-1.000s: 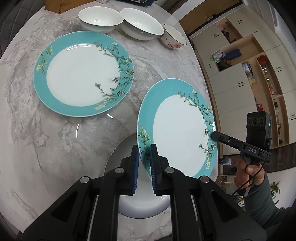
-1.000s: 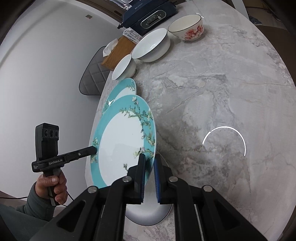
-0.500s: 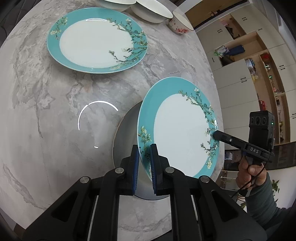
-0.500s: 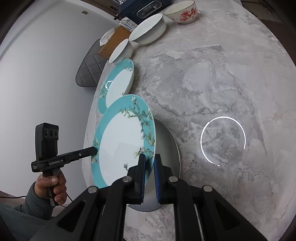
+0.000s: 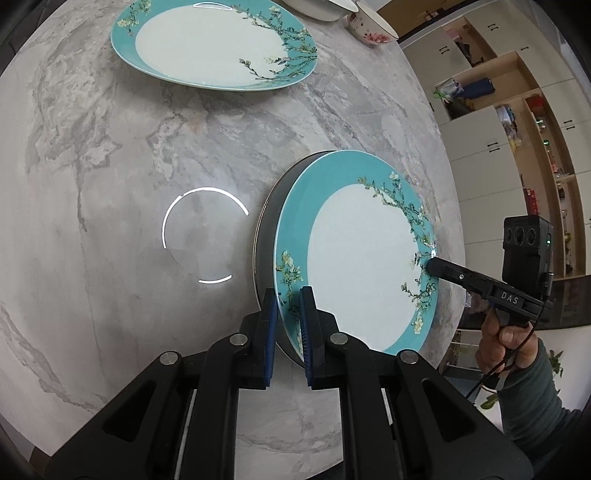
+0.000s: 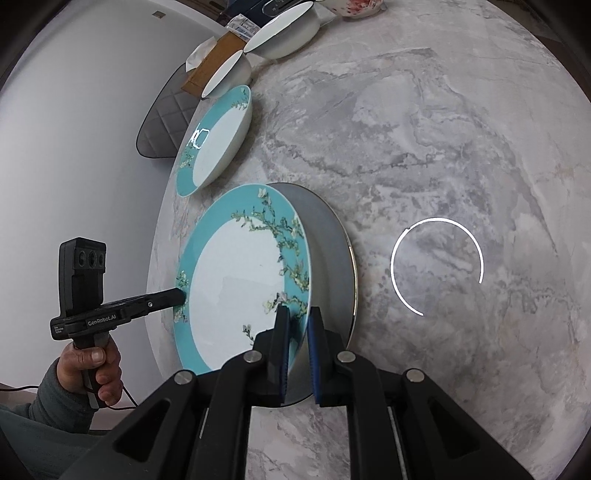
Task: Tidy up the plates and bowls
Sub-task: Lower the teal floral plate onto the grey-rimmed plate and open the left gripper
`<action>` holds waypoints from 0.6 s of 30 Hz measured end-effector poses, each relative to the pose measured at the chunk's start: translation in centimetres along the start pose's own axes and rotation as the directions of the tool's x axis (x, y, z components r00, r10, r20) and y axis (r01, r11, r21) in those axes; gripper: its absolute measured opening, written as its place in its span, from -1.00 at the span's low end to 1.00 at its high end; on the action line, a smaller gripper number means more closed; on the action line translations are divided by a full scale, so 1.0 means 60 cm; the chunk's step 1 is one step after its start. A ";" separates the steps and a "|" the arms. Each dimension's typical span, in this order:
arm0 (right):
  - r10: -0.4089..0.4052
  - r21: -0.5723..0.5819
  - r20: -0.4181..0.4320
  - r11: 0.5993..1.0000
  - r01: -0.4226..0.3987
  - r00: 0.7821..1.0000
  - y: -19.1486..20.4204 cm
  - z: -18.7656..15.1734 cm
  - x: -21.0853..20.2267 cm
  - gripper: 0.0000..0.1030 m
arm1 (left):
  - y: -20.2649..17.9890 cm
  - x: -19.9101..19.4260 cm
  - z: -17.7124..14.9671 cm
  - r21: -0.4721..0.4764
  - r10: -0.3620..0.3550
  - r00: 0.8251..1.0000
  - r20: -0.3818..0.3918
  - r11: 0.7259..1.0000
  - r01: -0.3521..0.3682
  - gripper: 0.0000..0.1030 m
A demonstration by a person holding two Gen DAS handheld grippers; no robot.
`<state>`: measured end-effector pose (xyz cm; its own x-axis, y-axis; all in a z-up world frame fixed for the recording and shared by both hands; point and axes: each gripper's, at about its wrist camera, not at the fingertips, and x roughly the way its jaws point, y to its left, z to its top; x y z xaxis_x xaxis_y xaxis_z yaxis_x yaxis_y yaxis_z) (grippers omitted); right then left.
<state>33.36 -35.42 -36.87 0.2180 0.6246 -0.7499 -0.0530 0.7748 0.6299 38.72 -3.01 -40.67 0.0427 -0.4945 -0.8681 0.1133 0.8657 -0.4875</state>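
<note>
Over the tabletop (image 5: 110,147), each hand-held gripper (image 5: 289,325) (image 6: 297,345) clamps one shared teal plate (image 5: 365,258).
Only the right view shows a cardboard box (image 6: 214,62); plates: two, bowls: three.

White bowls (image 5: 325,9) clipped by top edge in left wrist view; floral bowl (image 6: 356,7) clipped in right wrist view. Held plate (image 5: 365,266) hides most of grey disc (image 5: 273,221) — contact unclear. Shelf contents (image 5: 539,122) too small to identify.
</note>
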 end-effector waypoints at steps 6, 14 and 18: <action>-0.022 0.009 0.005 1.000 0.022 1.000 -0.005 -0.007 0.003 -0.78 | 0.002 0.018 -0.006 0.010 0.009 1.000 -0.014 1.000 -0.009 -0.81; -0.053 0.016 0.009 0.998 0.052 0.999 -0.013 -0.006 -0.001 -0.76 | -0.006 0.028 0.003 0.022 0.008 1.000 -0.013 1.000 -0.007 -0.81; -0.049 0.023 0.013 0.999 0.048 0.999 -0.015 -0.002 0.000 -0.76 | -0.006 0.020 0.003 0.021 0.021 1.000 -0.007 1.000 -0.021 -0.80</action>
<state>33.27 -36.09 -37.43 0.2333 0.5847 -0.7770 -0.0198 0.8017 0.5973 38.94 -3.93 -41.50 0.0380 -0.4756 -0.8789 0.1331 0.8741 -0.4672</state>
